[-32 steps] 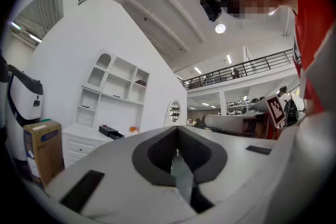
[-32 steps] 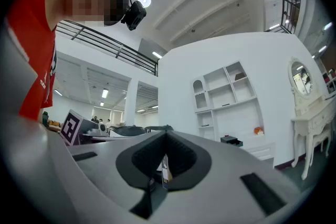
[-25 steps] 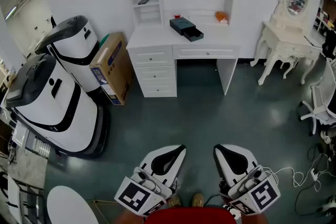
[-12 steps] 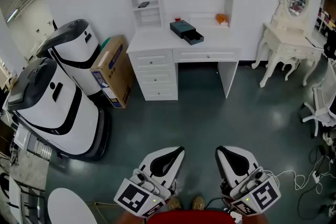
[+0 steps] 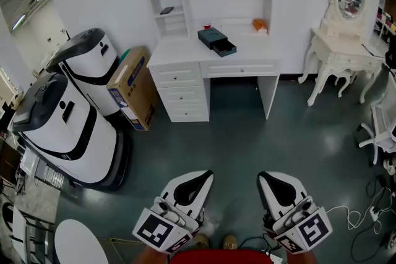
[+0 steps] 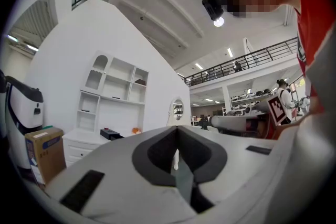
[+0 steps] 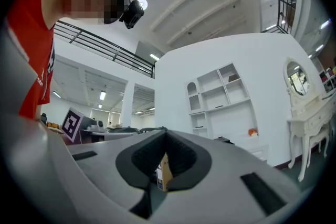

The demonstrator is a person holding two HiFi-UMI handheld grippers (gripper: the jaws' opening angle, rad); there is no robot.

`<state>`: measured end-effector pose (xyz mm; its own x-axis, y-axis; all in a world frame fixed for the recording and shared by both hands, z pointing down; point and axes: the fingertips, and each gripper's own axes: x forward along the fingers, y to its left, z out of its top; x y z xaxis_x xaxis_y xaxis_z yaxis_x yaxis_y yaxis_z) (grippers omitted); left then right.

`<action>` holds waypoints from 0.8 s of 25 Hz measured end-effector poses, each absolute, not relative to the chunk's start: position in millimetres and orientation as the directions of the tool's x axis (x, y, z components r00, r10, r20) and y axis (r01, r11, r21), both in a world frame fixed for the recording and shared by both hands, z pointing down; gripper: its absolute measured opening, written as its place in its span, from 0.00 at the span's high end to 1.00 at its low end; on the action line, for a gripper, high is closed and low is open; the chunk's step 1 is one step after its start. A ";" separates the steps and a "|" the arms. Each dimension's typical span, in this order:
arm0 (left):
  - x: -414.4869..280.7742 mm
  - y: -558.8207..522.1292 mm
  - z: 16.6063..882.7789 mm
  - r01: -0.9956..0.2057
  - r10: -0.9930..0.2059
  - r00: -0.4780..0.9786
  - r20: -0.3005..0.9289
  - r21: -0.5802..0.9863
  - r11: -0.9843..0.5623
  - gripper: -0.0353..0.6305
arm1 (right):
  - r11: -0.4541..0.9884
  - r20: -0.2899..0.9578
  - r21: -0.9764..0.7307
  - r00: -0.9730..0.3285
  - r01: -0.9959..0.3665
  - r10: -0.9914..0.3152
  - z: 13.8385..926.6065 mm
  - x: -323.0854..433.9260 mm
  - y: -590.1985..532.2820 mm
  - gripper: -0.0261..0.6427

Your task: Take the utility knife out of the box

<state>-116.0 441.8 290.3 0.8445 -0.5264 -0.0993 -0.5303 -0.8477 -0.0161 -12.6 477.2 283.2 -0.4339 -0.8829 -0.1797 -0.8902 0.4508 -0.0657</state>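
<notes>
Claws: two, at the bottom of the head view. The left claw [image 5: 202, 178] and right claw [image 5: 266, 180] sit side by side, apart, both pointing at the desk.
Left claw: jaws together, nothing between them.
Right claw: jaws together, nothing held.
Box: one dark box [image 5: 216, 41] at the upper centre, on the white desk [image 5: 179, 53], with its small drawer pulled out toward the front edge.
Knife: not visible in any view; the box is too small to see into.
Other things on desk: one orange item [image 5: 260, 25] near the back right.
Left side: two white-and-black machines [image 5: 68, 120] and one carton [image 5: 132, 87] leaning beside the desk.
Right side: one dressing table [image 5: 339, 45] with an oval mirror, a chair [image 5: 378, 132] at the frame edge, and cables [image 5: 362, 213] on the floor.
Open room: bare dark floor [image 5: 235, 139] runs from the claws to the desk front.
Only in claw views: ceiling lights, a railed balcony and the wearer's red sleeve.
Only in head view: floor, machines' full shape and cables.
</notes>
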 end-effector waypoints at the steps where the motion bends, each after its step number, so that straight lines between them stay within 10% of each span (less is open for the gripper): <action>1: -113.7 440.8 291.5 -0.538 -0.534 0.840 -0.096 -0.016 -0.843 0.93 | 0.454 -0.179 -0.065 -0.437 -0.889 -0.881 283.9 -8.3 476.8 0.94; 20: -102.6 364.7 292.6 -0.584 -0.579 0.808 -0.110 -0.022 -0.811 0.93 | 0.477 -0.179 -0.056 -0.462 -0.877 -0.869 287.6 14.2 405.6 0.94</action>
<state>-102.6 364.7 292.6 0.8080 -0.5788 -0.1102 -0.5842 -0.8113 -0.0221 14.2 405.6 287.6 -0.4616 -0.8689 -0.1788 -0.8769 0.4774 -0.0563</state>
